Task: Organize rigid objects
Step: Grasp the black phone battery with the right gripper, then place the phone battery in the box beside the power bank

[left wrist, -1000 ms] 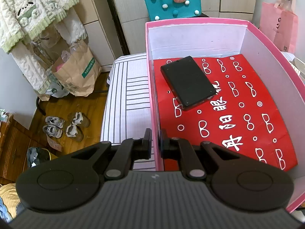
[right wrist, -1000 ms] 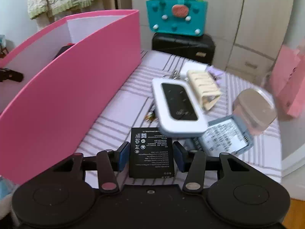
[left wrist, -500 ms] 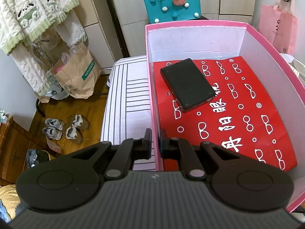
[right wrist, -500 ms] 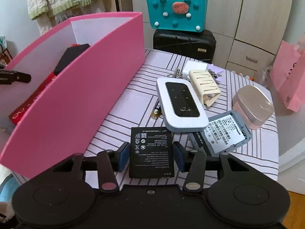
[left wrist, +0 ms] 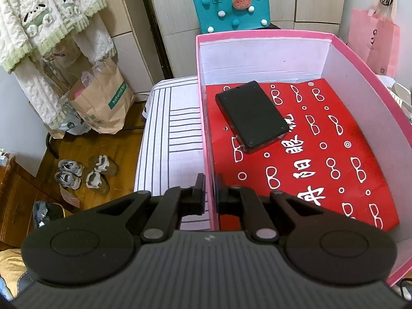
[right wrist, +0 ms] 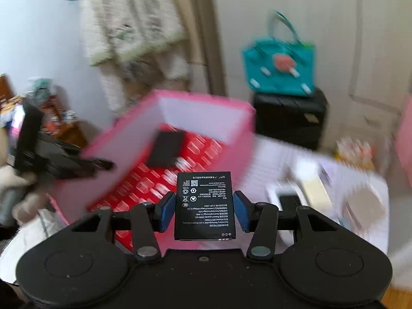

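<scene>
Resting crosswise between the blue pads (right wrist: 167, 212) of the right gripper (right wrist: 204, 212): a flat black battery (right wrist: 204, 206), white printed label facing up, clamped by its two long edges and held in the air, level with the view. Behind it, blurred, the open pink box (right wrist: 242, 139) on the table.

Pink box (left wrist: 365, 77) in the left wrist view: pink outside, white inner walls, red sheet with white glasses symbols and characters (left wrist: 322, 154) covering the floor. One flat black rectangular device (left wrist: 251, 117) lies on that sheet, toward the far left corner, set at an angle, not touching the walls as far as visible.

Left gripper (left wrist: 211, 195): fingers drawn together on the box's near left wall, one finger outside, one inside, thin pink cardboard pinched between them. From the right wrist view the same gripper (right wrist: 103, 166) shows as a dark shape at the box's left wall.

Striped white tablecloth (left wrist: 175, 134) under the box. On it to the right of the box, heavily blurred: a white device with a dark screen (right wrist: 288, 200), a cream item (right wrist: 315, 191), a rounded beige case (right wrist: 365, 206); details not readable.

Beyond: teal handbag (right wrist: 280, 74) on a black suitcase (right wrist: 291, 118), pink paper bag (left wrist: 373, 41), brown paper bag (left wrist: 103, 100) on the wood floor, shoes (left wrist: 85, 173), cream-and-green garment (left wrist: 46, 18) hanging at left.
</scene>
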{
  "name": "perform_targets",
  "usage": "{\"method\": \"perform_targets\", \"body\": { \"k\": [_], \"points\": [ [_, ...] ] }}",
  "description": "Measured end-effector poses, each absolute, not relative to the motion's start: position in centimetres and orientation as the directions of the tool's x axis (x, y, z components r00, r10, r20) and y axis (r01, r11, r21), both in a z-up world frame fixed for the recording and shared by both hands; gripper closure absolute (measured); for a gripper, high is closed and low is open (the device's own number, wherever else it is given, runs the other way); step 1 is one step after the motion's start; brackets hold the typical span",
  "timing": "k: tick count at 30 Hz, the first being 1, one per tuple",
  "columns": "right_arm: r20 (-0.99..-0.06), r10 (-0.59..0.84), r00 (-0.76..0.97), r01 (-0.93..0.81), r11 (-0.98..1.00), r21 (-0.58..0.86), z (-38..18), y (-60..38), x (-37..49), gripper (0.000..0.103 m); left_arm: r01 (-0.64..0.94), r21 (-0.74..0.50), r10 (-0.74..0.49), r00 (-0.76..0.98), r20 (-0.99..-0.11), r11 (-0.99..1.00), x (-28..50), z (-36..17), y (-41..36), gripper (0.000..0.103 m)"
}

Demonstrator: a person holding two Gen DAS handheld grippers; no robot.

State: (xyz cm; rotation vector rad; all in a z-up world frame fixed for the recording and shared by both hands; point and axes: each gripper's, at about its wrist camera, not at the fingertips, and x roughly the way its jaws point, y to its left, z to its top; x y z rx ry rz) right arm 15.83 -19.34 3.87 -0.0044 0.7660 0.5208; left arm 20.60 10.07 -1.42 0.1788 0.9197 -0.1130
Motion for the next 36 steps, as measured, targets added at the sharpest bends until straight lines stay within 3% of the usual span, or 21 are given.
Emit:
{"method": "perform_targets", "body": {
  "k": [5,10,16,21,36],
  "points": [
    [-0.697,0.446,0.561,-0.573,0.817,0.061,5.2,-13.4,18.8,0.049,0.176,0.086,-0.037,0.598,-0.800,0.981,20.6,-1.5,10.3,0.096],
    [-0.772,0.307,0.556,-0.600,0.792,-0.117,2.6,-7.9,23.5,0.049,0.161,0.104,-0.019,0.621,-0.784,0.981,20.3,-1.4,10.1,0.096],
    [-0.841,0.140,0.523,-0.522,0.833,-0.186,-1.2,-5.4,29.2,0.049,0.165,0.093,-0.030,0.619,-0.785,0.982,20.5,-1.3,10.3,0.096],
    [-0.876,0.197,0.441,-0.509,0.859,-0.063,-1.7,-4.9,30.9,0.054,0.171,0.098,-0.031,0.623,-0.782,0.980,20.4,-1.3,10.3,0.096],
    [-0.679,0.404,0.613,-0.417,0.895,0.157,5.4,-16.0,24.4,0.049,0.167,0.092,-0.035,0.633,-0.773,0.982,20.1,-1.1,10.4,0.096]
  ]
}}
